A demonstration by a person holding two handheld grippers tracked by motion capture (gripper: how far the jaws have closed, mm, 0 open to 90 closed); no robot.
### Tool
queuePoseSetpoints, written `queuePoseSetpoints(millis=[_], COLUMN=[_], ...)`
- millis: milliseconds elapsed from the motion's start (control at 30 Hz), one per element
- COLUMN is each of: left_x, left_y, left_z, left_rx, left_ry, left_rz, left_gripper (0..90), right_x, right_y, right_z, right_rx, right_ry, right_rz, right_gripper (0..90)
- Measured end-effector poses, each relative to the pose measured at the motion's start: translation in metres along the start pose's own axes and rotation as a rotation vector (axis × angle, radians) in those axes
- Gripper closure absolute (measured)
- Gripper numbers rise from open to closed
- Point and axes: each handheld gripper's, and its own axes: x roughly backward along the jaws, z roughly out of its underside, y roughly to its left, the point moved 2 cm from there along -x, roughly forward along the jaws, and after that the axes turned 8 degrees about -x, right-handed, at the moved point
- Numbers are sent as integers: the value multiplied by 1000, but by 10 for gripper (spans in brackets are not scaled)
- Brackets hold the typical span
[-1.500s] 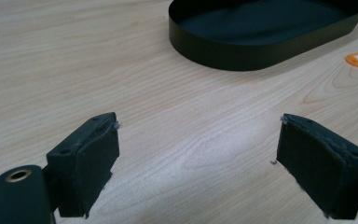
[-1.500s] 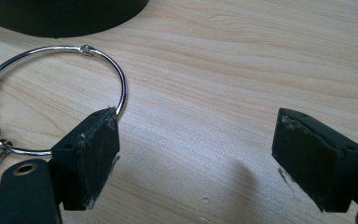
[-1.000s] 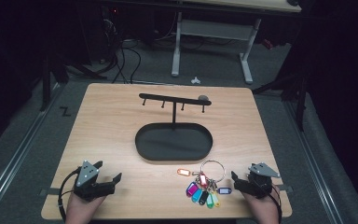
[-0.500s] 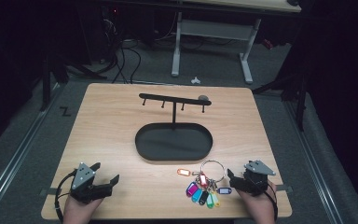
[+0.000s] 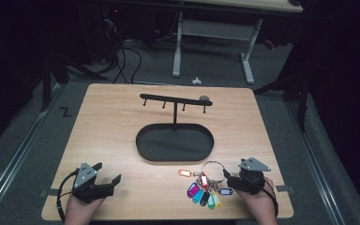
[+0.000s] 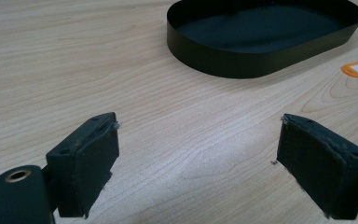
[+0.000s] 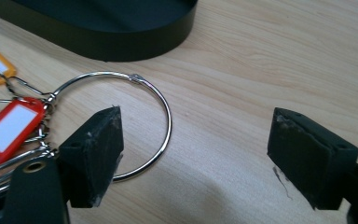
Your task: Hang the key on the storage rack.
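High view: the right gripper [image 5: 228, 176] has edged in toward the key ring [image 5: 214, 168], just in front of the oval tray [image 5: 143, 152], jaws wide and one already over the ring; likely a grasp comes next. Left gripper [image 5: 114, 183] waits, jaws wide.

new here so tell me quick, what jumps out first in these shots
The bright key tags on a metal ring stand out, lying on the table's near edge right of centre, beside the open right hand-held gripper. Behind them sits a black oval tray with a hook rack rising from it.
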Motion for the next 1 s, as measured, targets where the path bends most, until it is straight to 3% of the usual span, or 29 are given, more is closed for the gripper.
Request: queuePoseSetpoints(millis=[167,400,600,767,1000], left_x=[1,0,-1,-1,-6], left_y=[-1,-2,-4,-6,-11], left_z=[-2,-2,-1,-4,-4], left_rx=[-5,-5,-15,-26,-45], left_ry=[-10,-4,10,11,25], left_rz=[0,22,23,18,27], left_gripper=[134,133,124,124,125], right_x=[2,6,7,-3,-14], right_y=[-1,3,6,4,2], right_z=[-15,-31,-32,-30,-29], right_rx=[59,101,119,124,115], right_ry=[43,116,129,193,242], right_rz=[-41,-89,-113,-134,-148], right_gripper=[272,296,335,375,401])
